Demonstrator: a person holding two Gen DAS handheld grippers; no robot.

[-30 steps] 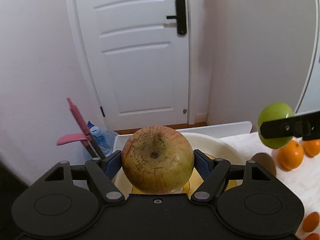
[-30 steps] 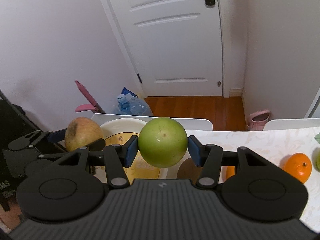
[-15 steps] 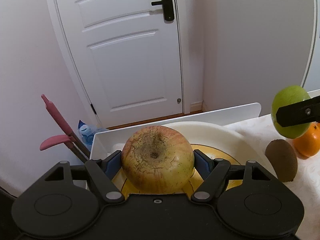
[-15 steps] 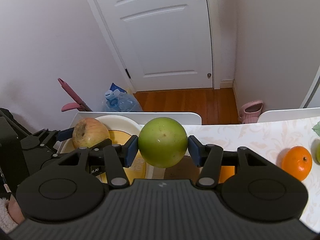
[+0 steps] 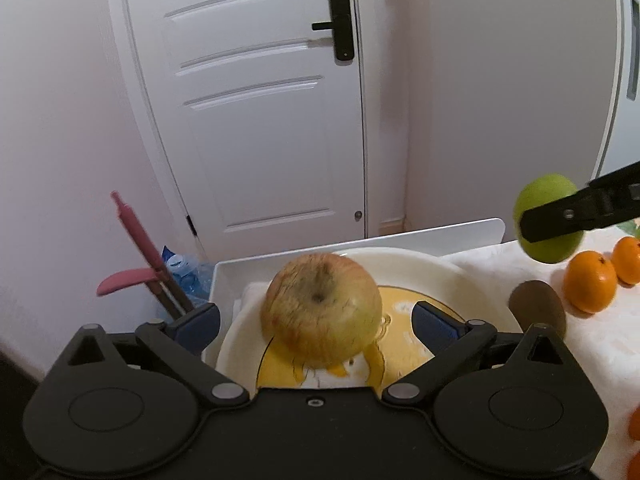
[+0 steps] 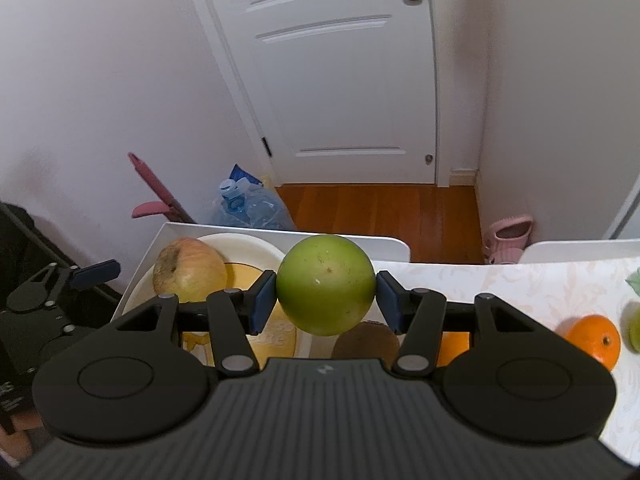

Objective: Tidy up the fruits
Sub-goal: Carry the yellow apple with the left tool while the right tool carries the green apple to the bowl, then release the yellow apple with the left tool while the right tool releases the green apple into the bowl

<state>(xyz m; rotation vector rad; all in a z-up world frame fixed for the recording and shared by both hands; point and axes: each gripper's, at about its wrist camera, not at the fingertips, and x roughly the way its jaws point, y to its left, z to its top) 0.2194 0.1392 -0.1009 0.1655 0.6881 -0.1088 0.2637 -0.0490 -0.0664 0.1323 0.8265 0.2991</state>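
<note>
A large yellow-red apple (image 5: 322,306) sits on a white plate (image 5: 452,276) with a yellow picture. My left gripper (image 5: 316,322) straddles the apple, its jaws opening, both blue pads clear of the fruit. The right wrist view shows the same apple (image 6: 190,270) on the plate (image 6: 256,246) at left. My right gripper (image 6: 326,298) is shut on a green apple (image 6: 326,284), held in the air above the table to the right of the plate. That green apple (image 5: 548,230) shows at the right edge of the left wrist view.
A kiwi (image 5: 538,308) lies just right of the plate, with oranges (image 5: 590,286) beyond it on the patterned tablecloth (image 6: 500,280). Another orange (image 6: 594,338) lies further right. The plate rests on a white tray (image 5: 400,240) at the table's far-left edge. Behind are a white door and a water jug.
My left gripper's jaws have spread apart and let go of the yellow-red apple, which now rests on the plate. The right gripper still holds the green apple, barely moved.
</note>
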